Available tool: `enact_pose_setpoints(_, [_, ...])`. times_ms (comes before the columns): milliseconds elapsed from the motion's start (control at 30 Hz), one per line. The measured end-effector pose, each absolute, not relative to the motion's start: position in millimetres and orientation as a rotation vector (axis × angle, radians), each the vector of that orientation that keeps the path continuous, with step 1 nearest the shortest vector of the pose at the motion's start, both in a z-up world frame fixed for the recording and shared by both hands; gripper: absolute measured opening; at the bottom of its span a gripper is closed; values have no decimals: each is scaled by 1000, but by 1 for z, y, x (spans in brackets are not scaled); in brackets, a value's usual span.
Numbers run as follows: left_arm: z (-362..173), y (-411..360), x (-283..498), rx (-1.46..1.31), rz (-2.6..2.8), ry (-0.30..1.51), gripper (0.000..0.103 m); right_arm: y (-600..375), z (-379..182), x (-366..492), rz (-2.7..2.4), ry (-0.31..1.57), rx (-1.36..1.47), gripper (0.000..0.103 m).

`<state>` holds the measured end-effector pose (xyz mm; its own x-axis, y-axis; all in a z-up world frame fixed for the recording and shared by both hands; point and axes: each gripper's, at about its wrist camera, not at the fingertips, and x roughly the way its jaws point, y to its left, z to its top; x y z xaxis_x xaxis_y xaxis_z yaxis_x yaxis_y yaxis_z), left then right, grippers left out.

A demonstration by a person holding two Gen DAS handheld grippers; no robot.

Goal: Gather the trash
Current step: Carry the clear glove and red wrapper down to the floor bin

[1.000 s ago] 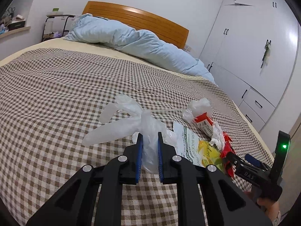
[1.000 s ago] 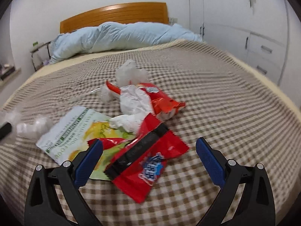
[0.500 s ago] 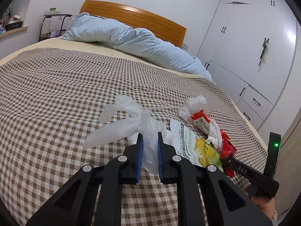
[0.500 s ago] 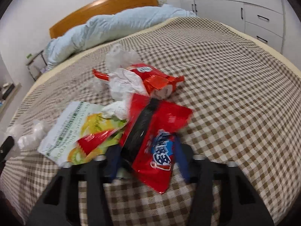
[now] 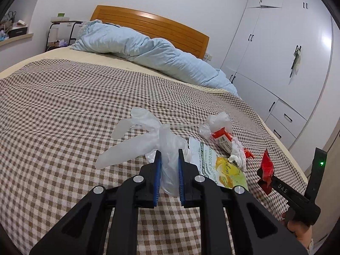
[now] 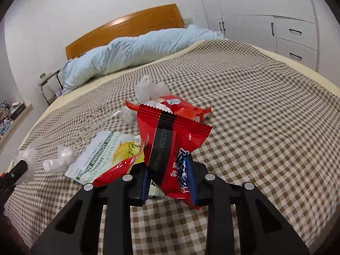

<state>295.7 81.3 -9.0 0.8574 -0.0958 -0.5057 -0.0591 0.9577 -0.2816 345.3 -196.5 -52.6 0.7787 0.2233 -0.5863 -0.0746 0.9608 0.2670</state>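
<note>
Tongs hold trash on both sides. The left tongs [image 5: 168, 170] are closed on a clear plastic bag [image 5: 146, 142], and the right tongs [image 6: 167, 178] pinch a red wrapper [image 6: 170, 140] lifted off the bed [image 6: 265, 97]. Left on the checked cover are a green-white packet [image 6: 99, 157], an orange-red wrapper [image 6: 180, 106] and crumpled white pieces [image 5: 218, 121]. I judge the collecting less than half done; no bin is visible.
</note>
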Motion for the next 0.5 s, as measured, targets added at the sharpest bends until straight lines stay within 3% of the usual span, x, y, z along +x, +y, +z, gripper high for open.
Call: enact_pose_setpoints(500, [3, 76, 265, -298, -37, 523, 11, -193, -34, 314, 199, 606, 183, 29])
